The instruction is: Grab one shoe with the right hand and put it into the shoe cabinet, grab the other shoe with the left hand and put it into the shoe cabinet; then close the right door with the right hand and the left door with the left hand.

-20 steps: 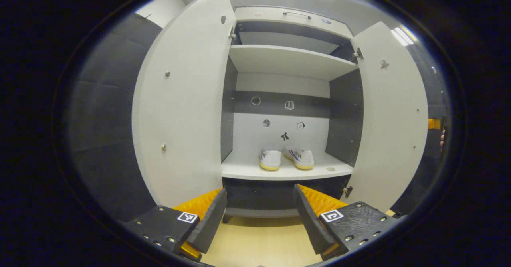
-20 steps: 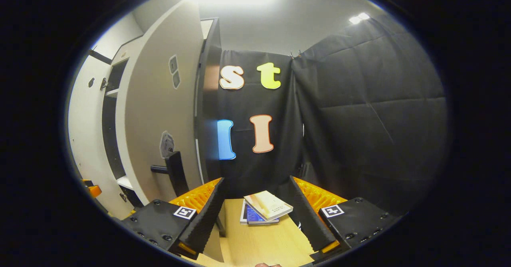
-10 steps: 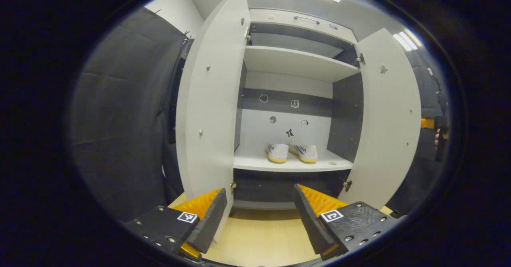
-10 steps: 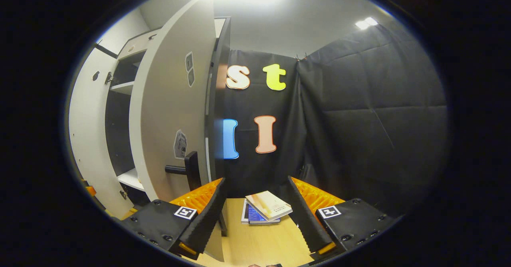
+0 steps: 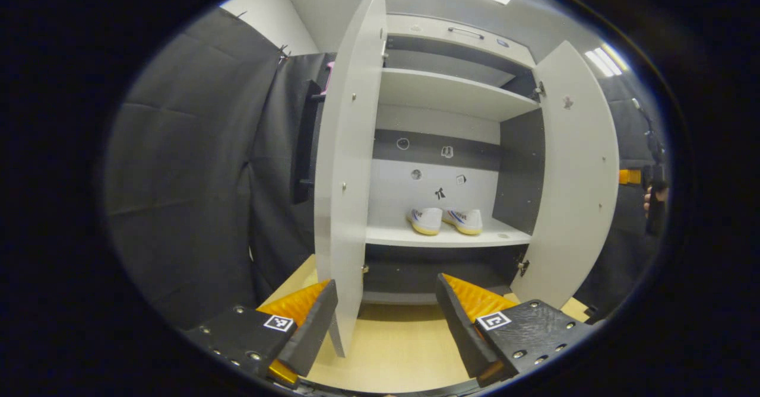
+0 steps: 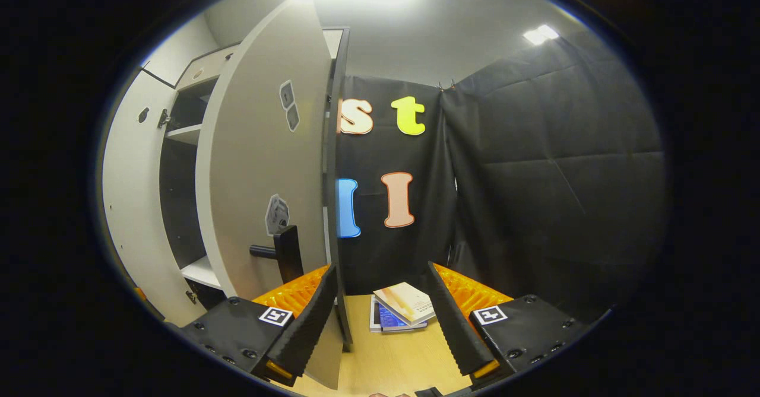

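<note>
Two white shoes with yellow soles (image 5: 445, 221) sit side by side on the lower shelf (image 5: 445, 240) of the open shoe cabinet. In the left gripper view the left door (image 5: 347, 171) stands almost edge-on, its bottom corner just right of my left finger. My left gripper (image 5: 386, 326) is open and holds nothing. The right door (image 5: 579, 171) stands open. In the right gripper view that door's outer face (image 6: 255, 165) with its black handle (image 6: 285, 256) is close on the left. My right gripper (image 6: 383, 320) is open and empty, the door's edge by its left finger.
A small stack of books (image 6: 404, 309) lies on the wooden surface (image 6: 392, 361) ahead of the right gripper. An upper shelf (image 5: 451, 91) is bare. The other gripper and a hand (image 5: 652, 186) show at the far right of the left gripper view.
The left gripper has drawn back and shifted left, so the left door now shows edge-on and the shoes look smaller. The right gripper has moved closer to the right door's edge.
</note>
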A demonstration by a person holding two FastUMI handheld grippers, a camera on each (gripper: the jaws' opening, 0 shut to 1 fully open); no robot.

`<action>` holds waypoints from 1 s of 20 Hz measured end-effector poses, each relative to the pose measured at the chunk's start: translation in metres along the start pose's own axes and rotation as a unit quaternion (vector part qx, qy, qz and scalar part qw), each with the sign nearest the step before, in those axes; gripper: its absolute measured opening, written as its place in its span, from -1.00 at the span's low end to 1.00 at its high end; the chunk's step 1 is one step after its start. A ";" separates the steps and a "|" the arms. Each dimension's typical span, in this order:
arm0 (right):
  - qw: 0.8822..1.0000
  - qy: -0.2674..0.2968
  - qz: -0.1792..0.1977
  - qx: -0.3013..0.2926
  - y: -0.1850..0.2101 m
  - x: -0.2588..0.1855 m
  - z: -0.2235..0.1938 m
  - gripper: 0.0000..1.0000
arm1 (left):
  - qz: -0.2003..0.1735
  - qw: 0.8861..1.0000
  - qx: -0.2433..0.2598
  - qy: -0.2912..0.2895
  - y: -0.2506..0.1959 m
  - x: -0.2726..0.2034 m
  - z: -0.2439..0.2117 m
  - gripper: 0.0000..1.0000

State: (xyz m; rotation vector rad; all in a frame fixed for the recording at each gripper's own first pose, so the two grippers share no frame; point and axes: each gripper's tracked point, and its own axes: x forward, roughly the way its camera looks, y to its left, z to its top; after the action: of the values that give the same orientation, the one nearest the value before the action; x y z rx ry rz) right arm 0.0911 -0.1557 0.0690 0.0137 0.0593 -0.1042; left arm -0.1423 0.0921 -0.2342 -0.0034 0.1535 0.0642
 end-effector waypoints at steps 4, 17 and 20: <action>1.000 -0.005 0.007 0.006 0.021 -0.005 0.000 0.89 | 0.003 1.000 -0.001 0.005 0.019 -0.008 -0.004 0.90; 0.997 0.024 0.075 -0.022 0.141 0.010 -0.008 0.94 | 0.017 1.000 0.006 -0.004 0.050 -0.046 -0.004 0.89; 0.996 0.027 0.077 -0.024 0.146 0.006 -0.016 0.96 | 0.032 0.999 0.020 -0.009 0.070 -0.049 0.007 0.89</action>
State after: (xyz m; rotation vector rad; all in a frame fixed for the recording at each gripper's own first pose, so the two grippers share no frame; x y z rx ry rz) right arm 0.1112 -0.0110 0.0540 -0.0263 0.1141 0.0528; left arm -0.1945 0.1590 -0.2201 0.0428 0.1360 0.1255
